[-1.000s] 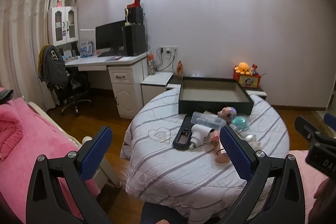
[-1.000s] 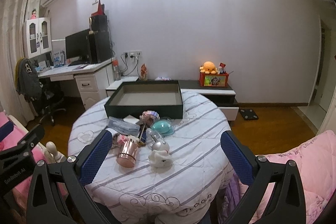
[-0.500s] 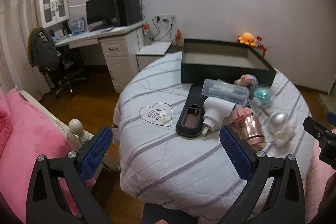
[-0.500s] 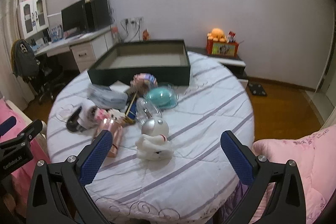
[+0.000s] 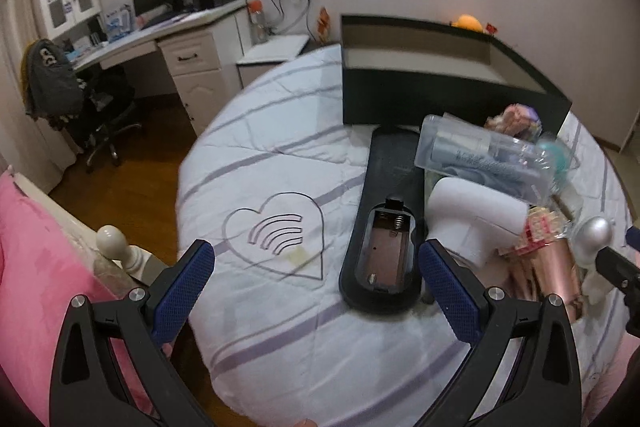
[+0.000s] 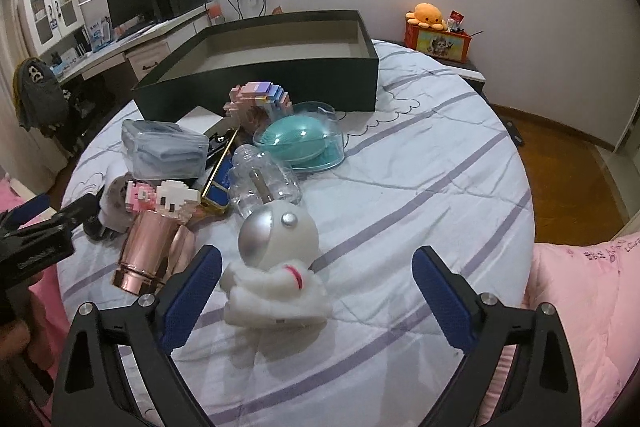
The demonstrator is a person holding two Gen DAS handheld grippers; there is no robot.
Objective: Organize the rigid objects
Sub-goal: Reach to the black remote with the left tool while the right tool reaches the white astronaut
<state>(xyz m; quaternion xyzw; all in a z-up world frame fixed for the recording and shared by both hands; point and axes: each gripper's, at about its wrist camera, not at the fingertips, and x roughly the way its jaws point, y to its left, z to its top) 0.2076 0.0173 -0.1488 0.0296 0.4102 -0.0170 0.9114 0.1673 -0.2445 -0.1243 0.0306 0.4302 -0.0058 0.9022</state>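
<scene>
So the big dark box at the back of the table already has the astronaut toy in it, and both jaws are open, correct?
Not quite. The box is empty; the astronaut toy sits on the table, right in front of the right gripper, as the right wrist view shows. Both jaws are open, the left gripper too.

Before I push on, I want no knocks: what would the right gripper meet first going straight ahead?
Probably the white astronaut figure, lying just ahead between the open right gripper's fingers; depth is unclear.

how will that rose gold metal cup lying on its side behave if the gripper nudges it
The rose gold cup lies on its side, so it would probably roll. Its polished surface looks slippery for the pads. It seems rigid, likely light.
</scene>
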